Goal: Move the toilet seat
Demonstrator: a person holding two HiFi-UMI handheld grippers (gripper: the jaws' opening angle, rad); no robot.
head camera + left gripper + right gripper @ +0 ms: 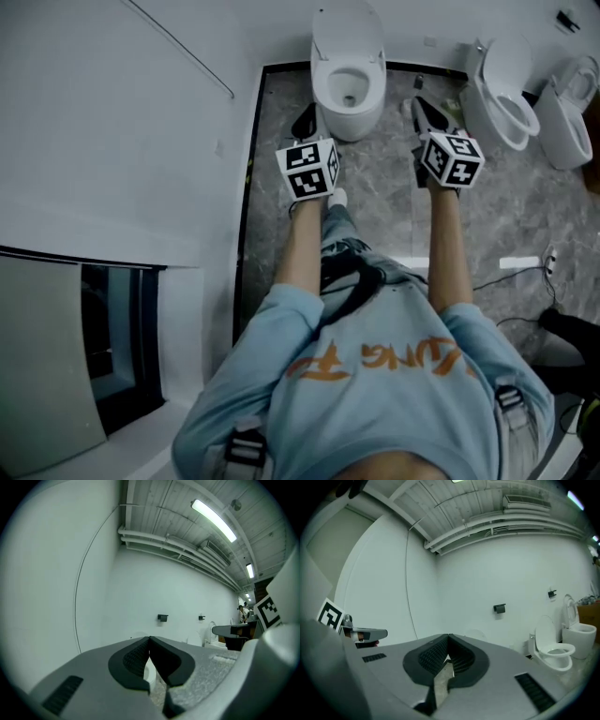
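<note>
White ceramic toilet (349, 103) stands at the top centre of the head view on grey marbled floor (281, 112), close to the white wall (122, 122). Its lid is tilted up at the back, and the toilet seat (322, 81) appears to lie flat on the bowl rim, though seat and rim are hard to separate. The left gripper (302, 120) and right gripper (427, 112) are held out level on straight arms, one to each side of the bowl and short of it, probably as an approach to the seat. Two further toilets (511, 94) stand well apart to the right. In the left gripper view, the left gripper (150, 641) has its dark ribbed pads together with nothing between them; a sliver of white bowl shows below the tips. In the right gripper view, the right gripper (448, 639) likewise has its pads shut and empty, with the neighbouring toilets (555, 653) off to the right. Judgement: seat not yet touched, and shut tips would suit nudging or hooking it.
</note>
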